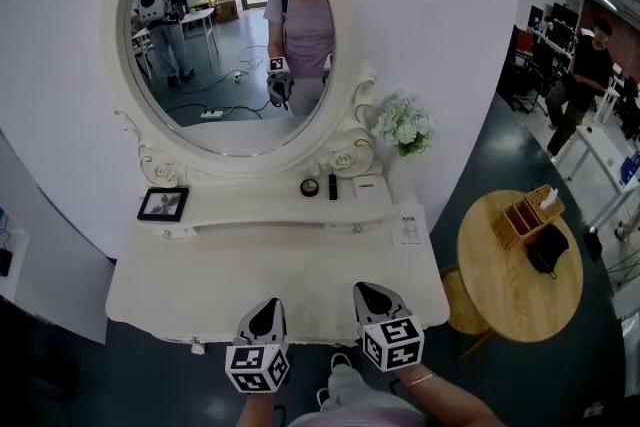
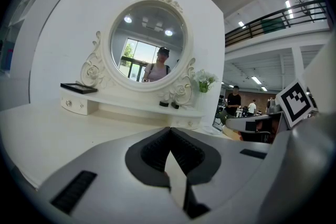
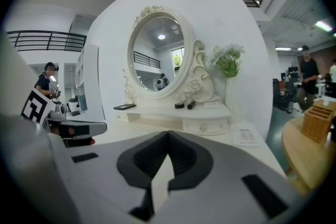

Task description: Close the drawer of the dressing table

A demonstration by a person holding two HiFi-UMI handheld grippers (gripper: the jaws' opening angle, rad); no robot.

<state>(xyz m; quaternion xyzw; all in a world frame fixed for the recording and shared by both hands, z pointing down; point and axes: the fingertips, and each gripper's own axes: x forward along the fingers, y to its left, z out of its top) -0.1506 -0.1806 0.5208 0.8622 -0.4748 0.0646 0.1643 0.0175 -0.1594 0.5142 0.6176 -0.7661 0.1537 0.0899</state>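
- Hovering side by side over the near edge of the surface (image 1: 200, 285), the left tongs (image 1: 267, 307) and right tongs (image 1: 374, 293) point toward the mirror. Each pair is pressed fully together with nothing between its pads, so neither has hold of anything or touches a drawer.
- Just under the near edge, toward the near left corner, a small knob (image 1: 197, 347) pokes out. It probably belongs to a front drawer whose face is hidden below the top, so I cannot tell whether it stands out.
- By the right edge lies a printed sheet (image 1: 408, 225).
- Along the far edge runs a raised shelf (image 1: 260, 203) carrying a picture frame (image 1: 163, 204), a round jar (image 1: 309, 187) and a dark tube (image 1: 333, 185). The left small drawer (image 2: 75, 105) and the right small drawer (image 3: 202, 126) both look flush with the shelf front.
- With no drawer visibly pulled out, the closing seems either already done or limited to the hidden front drawer. If anything is left, it would be a push on that front.
- Behind the shelf stands the oval mirror (image 1: 235, 35), with flowers (image 1: 405, 125) at the far right corner.
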